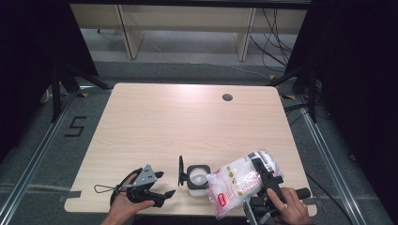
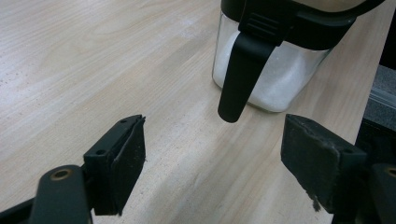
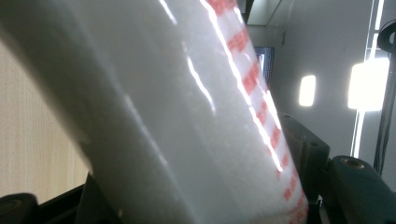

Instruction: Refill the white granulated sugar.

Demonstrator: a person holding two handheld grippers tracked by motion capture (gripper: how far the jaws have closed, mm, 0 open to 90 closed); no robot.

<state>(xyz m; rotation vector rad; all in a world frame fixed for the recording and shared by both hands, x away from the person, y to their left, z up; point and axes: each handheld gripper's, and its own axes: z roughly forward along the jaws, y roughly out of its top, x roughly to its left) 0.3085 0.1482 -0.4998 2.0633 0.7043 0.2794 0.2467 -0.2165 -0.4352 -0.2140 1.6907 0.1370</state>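
A clear jar (image 1: pixel 197 180) with a black rim and open flip lid (image 1: pixel 180 171) stands near the table's front edge, holding white powder (image 2: pixel 280 79). My right gripper (image 1: pixel 265 180) is shut on a clear plastic bag of white powder with red print (image 1: pixel 237 185), tilted so its lower corner hangs by the jar's mouth. The bag (image 3: pixel 187 116) crosses the right gripper view between the jaws. My left gripper (image 1: pixel 162 183) rests open on the table just left of the jar, its pads (image 2: pixel 128 163) spread wide with the jar's black latch (image 2: pixel 240 70) ahead of them.
The pale wooden table (image 1: pixel 187 117) has a round cable hole (image 1: pixel 227 97) at the back right. Desk legs and cables stand on the floor beyond the far edge. Dark tripod legs flank both sides.
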